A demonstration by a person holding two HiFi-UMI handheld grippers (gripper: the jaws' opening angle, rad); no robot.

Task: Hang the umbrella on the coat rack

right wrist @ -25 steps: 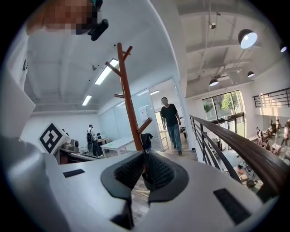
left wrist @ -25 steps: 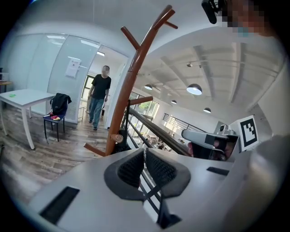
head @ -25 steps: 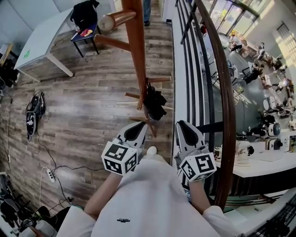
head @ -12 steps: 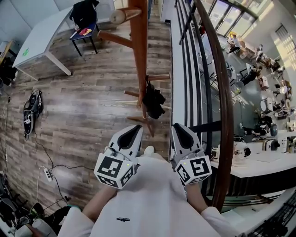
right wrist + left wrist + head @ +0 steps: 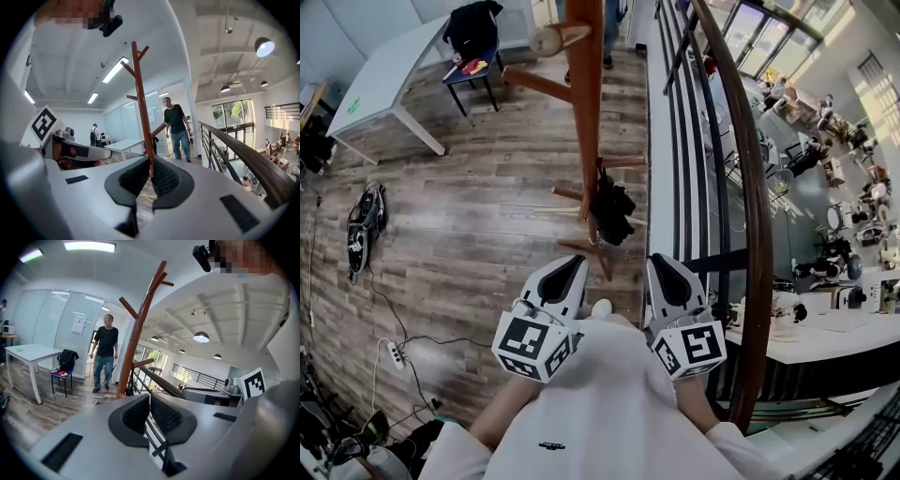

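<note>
The left gripper (image 5: 150, 401) has its black ribbed jaws closed together with nothing between them, and the right gripper (image 5: 151, 168) likewise holds its jaws shut and empty. In the head view the left gripper (image 5: 574, 264) and right gripper (image 5: 661, 264) sit side by side in front of the person's white-sleeved body, each carrying its marker cube, both aimed toward the tall reddish-brown wooden coat rack (image 5: 584, 103) just ahead. The black folded umbrella (image 5: 612, 208) hangs low on that rack, bunched against the pole among the short lower pegs and well apart from both grippers; which peg bears it cannot be told. The rack stands on a grey-brown wood-plank floor (image 5: 469, 234), beside a dark curved wooden handrail (image 5: 752, 187) with black bars that runs along the right. Beyond the rack, a person in a black T-shirt and blue jeans (image 5: 105, 355) stands on the floor, also seen in the right gripper view (image 5: 177, 126). Farther left, a blue chair draped with a black garment (image 5: 473, 42) stands near a white table (image 5: 384, 75).
</note>
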